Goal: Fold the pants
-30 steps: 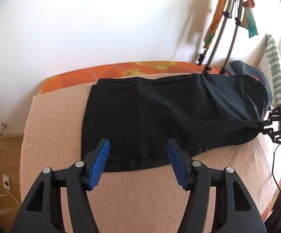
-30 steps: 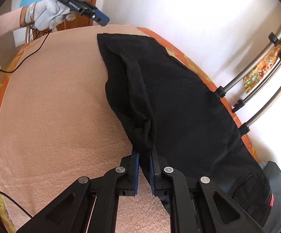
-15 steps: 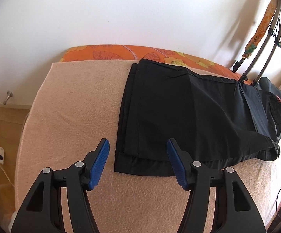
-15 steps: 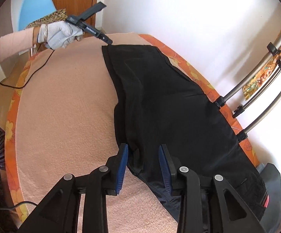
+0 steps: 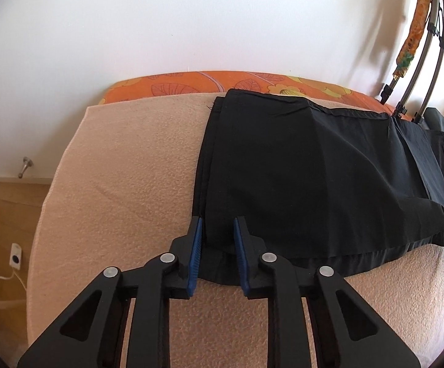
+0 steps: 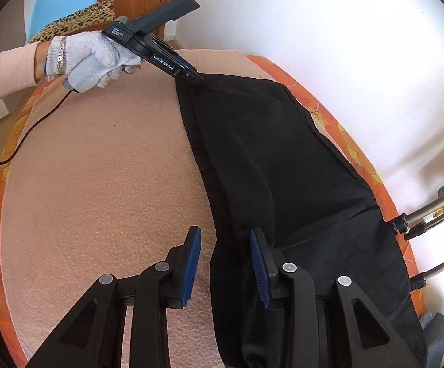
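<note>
Black pants (image 5: 307, 168) lie flat on a peach blanket (image 5: 129, 168), legs stacked, hem end at the left. My left gripper (image 5: 217, 230) straddles the near hem corner, its jaws partly closed around the cloth with a gap still showing. In the right wrist view the same gripper (image 6: 191, 76), held by a gloved hand, sits at the far hem corner of the pants (image 6: 268, 168). My right gripper (image 6: 225, 245) is open over the near edge of the pants near the seat; the cloth lies between its blue pads (image 6: 257, 263), untouched.
The blanket covers an orange flowered mattress (image 5: 191, 84) against a white wall. Metal rack legs (image 6: 430, 217) stand by the wall at the waistband end. A blue chair with a leopard cushion (image 6: 74, 21) is beyond the bed. A cable (image 6: 37, 122) trails from the left gripper.
My right gripper let go of the pants edge and opened wide. My left gripper moved down onto the near hem corner and its jaws narrowed around it.
</note>
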Demonstrator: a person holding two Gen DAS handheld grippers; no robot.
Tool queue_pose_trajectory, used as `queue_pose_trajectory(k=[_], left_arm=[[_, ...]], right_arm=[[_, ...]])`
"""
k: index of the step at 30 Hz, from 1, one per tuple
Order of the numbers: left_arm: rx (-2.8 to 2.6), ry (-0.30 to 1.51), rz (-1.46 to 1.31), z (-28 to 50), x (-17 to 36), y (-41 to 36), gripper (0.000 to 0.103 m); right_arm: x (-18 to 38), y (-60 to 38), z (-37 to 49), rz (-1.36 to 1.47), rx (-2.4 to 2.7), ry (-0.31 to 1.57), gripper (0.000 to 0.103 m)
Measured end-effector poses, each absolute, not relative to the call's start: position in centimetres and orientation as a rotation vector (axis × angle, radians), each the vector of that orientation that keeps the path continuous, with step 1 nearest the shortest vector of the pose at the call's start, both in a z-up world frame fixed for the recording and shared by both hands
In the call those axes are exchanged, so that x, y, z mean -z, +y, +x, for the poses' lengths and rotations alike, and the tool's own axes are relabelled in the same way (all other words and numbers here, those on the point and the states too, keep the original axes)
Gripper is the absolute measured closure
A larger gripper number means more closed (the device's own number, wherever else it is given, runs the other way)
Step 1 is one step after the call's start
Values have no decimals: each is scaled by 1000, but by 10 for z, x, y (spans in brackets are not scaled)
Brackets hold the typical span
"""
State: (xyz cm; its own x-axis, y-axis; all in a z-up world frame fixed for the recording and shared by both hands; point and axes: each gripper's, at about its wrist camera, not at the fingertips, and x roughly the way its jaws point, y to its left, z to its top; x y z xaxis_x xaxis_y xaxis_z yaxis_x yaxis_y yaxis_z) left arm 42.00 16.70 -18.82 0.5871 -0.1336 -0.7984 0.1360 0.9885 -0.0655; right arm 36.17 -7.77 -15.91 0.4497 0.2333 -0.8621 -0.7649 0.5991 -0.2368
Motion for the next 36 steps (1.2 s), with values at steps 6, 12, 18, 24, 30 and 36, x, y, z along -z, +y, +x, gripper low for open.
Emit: queue_pose_trajectory(k=[6, 12, 18, 24, 30, 36], left_arm=[[188, 895, -18, 414, 184, 172, 96], [187, 881, -69, 411, 181, 182, 88], [175, 921, -2, 416, 187, 166, 53], [154, 907, 54, 421, 194, 152, 60], [147, 872, 158, 413, 192, 139, 88], [171, 868, 105, 409, 188, 150, 99]], right_arm=[[171, -78, 375, -667, -652, 936, 88], [178, -81, 376, -671, -639, 956, 95], [183, -81, 378, -674, -637, 961, 95], [188, -78, 372, -700, -634, 959, 95], [190, -80, 369, -693, -625, 958, 95], [188, -80, 375, -681, -608, 951, 97]])
